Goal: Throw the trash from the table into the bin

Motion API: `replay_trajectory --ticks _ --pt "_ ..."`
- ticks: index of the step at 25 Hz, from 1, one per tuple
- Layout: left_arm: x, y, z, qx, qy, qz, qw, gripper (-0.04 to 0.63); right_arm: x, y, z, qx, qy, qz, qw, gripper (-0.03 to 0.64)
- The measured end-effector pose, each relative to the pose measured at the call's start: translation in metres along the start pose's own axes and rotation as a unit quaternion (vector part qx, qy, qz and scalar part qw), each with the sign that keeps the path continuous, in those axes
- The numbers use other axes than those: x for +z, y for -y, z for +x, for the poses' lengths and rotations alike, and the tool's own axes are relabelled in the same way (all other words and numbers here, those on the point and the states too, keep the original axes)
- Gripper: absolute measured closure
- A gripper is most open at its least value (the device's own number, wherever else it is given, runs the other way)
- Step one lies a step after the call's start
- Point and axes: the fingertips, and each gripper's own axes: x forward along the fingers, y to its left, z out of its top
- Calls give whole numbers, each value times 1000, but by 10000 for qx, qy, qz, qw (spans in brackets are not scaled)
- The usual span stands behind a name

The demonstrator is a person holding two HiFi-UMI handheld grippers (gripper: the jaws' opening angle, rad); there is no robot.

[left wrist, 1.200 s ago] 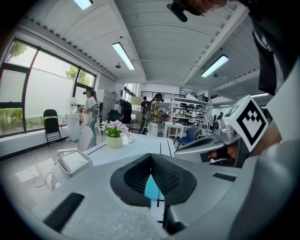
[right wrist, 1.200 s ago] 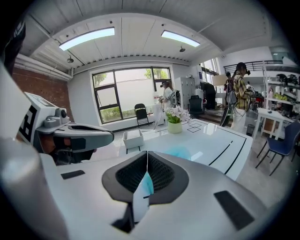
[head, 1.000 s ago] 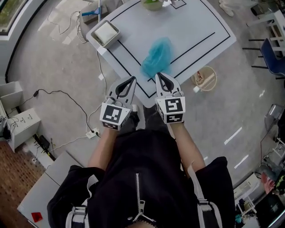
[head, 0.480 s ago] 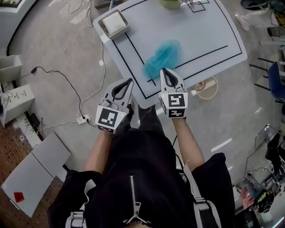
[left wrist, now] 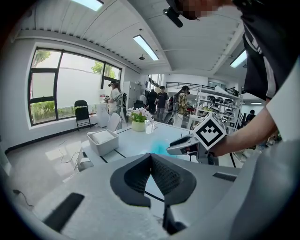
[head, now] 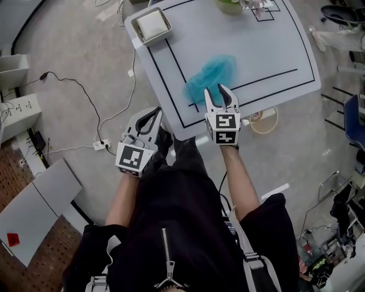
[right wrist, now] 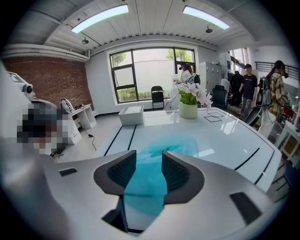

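The right gripper (head: pixel 218 94) stands released: its jaws have just been opening and are now apart, with no pad pressing on anything. In the right gripper view (right wrist: pixel 149 154) the blue crumpled trash (right wrist: pixel 176 143) fills the gap between the jaws, its near end lying between the tips and the rest spreading away beyond them. From the head view the tips sit over the table (head: pixel 256 45) just inside its near corner, at the near end of the trash (head: pixel 212 73), which runs from there toward the middle of the table and lies across a black line marked on it.

The left gripper (head: pixel 155 113) is clenched, its two tips meeting with nothing between them (left wrist: pixel 151 156). It hangs off the table beside the near left edge, over the floor and well apart from the trash. Its own view looks across the table (left wrist: pixel 136 140) to the right gripper (left wrist: pixel 174 149) and a strip of blue just ahead of it.

A white tray (head: pixel 151 25) sits at the table's far left corner and a flower pot (head: pixel 230 5) at the far edge. A round bin (head: pixel 265 122) stands on the floor against the near right edge, partly under it, just right of the right gripper.
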Motion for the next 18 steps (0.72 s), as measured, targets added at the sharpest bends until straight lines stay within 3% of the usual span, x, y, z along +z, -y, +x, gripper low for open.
replay_trajectory --ticks 5,14,18 --pt "-8 -5 -3 151 -111 -114 9998 589 -12 10 24 -81 -284 -120 9995 361" --pt "-17 -1 -5 180 -129 -17 9998 589 -26 16 65 -61 -648 -159 9978 344" --pt "-18 -4 -7 275 -230 -220 9991 589 -30 17 77 -71 -823 -113 9965 344"
